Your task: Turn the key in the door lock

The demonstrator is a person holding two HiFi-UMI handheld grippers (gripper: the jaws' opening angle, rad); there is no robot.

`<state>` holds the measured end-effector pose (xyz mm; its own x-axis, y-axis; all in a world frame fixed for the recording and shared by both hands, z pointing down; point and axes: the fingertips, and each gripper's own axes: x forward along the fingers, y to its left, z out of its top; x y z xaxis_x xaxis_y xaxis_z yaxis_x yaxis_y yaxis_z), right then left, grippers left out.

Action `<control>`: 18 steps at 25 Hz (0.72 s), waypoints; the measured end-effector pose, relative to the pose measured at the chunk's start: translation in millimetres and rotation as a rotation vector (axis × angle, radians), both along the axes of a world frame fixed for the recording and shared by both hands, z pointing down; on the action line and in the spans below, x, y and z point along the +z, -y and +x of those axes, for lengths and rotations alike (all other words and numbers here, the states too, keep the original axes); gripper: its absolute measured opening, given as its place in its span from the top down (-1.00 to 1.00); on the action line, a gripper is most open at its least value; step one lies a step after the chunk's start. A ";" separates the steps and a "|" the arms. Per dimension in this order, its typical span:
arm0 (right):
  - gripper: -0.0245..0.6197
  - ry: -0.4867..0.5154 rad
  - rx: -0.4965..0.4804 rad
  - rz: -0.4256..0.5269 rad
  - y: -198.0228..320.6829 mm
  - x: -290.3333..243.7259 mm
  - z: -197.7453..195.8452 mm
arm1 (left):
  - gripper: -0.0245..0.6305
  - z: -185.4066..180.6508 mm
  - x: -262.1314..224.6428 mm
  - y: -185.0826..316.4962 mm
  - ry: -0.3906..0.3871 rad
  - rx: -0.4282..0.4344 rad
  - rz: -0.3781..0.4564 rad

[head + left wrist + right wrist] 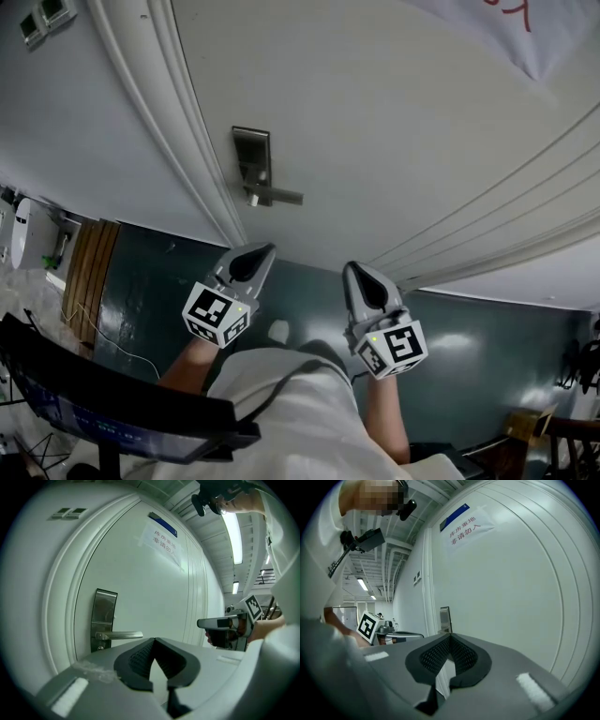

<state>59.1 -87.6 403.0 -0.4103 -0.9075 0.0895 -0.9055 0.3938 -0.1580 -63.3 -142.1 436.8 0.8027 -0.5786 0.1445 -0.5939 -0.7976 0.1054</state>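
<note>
White door (394,122), shut, moulded frame on its left edge.

Writing:
- A paper notice (161,543) is taped high on the door, with two lines of red characters, "库房重地 / 非请勿入".
- A blue plaque (163,524) sits just above it. Its print is too small to read.
- From the head view only a corner of the notice shows, with a scrap of red stroke.
- Each gripper carries a cube with black-and-white square markers and no words.

Lock: a steel lock plate (252,161) is near the door's left edge, with the lever handle (277,197) pointing toward the door's middle. A small round cylinder (100,648) sits under the lever. Whether a key is in it I cannot tell.

Grippers:
- The left gripper (258,255) has its jaws closed tip to tip with nothing between them. It is below the plate and well apart from it.
- The right gripper (356,272) has its jaws together and holds nothing. It is beside the left, further from the lock.
- Both are held out toward the door, not touching it.

Around: twin wall switches (42,19) are left of the frame. The floor (469,347) is dark green, with a wooden panel (89,272) against the wall. A dark screen (112,412) is low at the person's left. Ceiling strip lights (233,536) run down the corridor.

In the way: from the right gripper view its own body covers the plate's lower part and the lever.
</note>
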 end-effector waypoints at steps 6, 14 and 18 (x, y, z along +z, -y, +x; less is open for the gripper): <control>0.90 0.007 -0.026 -0.002 25.4 -0.5 -4.2 | 0.91 -5.7 4.4 18.7 0.032 -0.027 0.004; 0.90 -0.001 -0.103 0.004 42.7 -1.3 4.2 | 0.91 3.2 6.0 34.4 0.059 -0.117 0.023; 0.90 -0.015 -0.163 0.007 43.8 -3.5 8.5 | 0.91 12.6 8.7 33.3 0.064 -0.163 0.022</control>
<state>67.6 -131.4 399.5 -0.5511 -0.8294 0.0910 -0.8316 0.5370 -0.1421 -50.7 -175.4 445.6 0.6878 -0.7036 0.1787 -0.7203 -0.6921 0.0470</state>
